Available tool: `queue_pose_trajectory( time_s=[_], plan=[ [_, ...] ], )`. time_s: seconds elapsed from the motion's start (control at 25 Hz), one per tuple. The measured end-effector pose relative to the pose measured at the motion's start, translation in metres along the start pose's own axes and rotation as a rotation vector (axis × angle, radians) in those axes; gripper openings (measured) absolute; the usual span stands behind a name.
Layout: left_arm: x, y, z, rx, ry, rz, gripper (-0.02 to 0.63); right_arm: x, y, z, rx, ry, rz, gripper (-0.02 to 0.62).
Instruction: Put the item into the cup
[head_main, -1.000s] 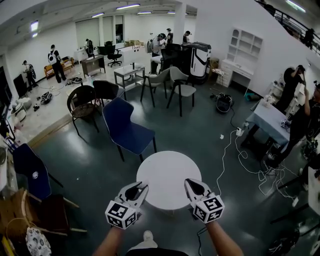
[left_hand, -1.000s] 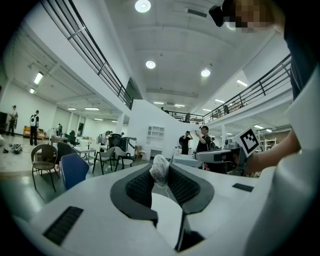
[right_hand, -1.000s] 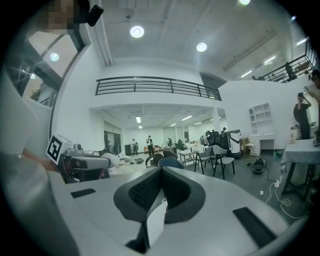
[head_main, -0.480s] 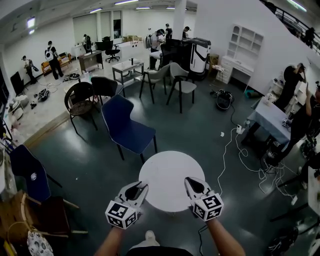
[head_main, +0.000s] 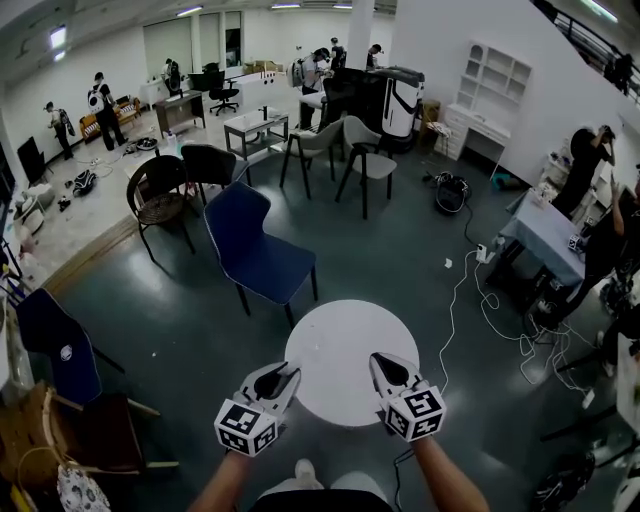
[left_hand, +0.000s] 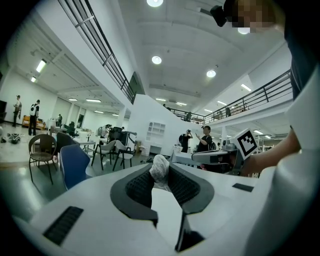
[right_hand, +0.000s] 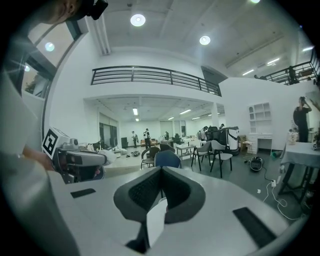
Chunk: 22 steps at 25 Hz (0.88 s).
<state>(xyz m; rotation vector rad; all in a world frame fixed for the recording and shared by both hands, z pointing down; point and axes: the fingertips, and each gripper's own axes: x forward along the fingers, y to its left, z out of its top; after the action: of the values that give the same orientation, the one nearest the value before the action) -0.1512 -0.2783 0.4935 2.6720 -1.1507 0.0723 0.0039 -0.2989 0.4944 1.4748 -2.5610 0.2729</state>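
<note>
My left gripper (head_main: 285, 374) hangs over the near left edge of a round white table (head_main: 345, 345). It is shut on a small crumpled white item (left_hand: 160, 167), which sticks up between the dark pads (left_hand: 140, 186) in the left gripper view. My right gripper (head_main: 380, 362) is over the near right edge, shut with nothing between its fingers (right_hand: 145, 190). The right gripper view shows the left gripper (right_hand: 80, 161) off to its left, a bit of white at its tip. No cup shows in any view.
A blue chair (head_main: 255, 255) stands just beyond the table. Dark chairs (head_main: 60, 345) crowd the left. White cables (head_main: 490, 320) trail over the floor at right, near a cloth-covered table (head_main: 545, 235). Grey chairs (head_main: 365, 170) and people are farther back.
The head view has drifted slightly, so the table sits a little more to the right. Both grippers keep their places and their jaws are unchanged.
</note>
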Motion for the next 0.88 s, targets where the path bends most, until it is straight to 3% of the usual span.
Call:
queue_pose_trajectory(
  time_s=[0.48,0.88],
  plan=[
    [0.021,0.026,-0.027,0.005,0.069,-0.001,0.095,0.033,0.005,-0.022,0.0,0.051,0.042,0.015],
    [0.073,0.05,-0.058,0.004,0.107,0.041,0.095,0.078,-0.033,-0.05,0.021,0.091,0.085,0.015]
  ],
)
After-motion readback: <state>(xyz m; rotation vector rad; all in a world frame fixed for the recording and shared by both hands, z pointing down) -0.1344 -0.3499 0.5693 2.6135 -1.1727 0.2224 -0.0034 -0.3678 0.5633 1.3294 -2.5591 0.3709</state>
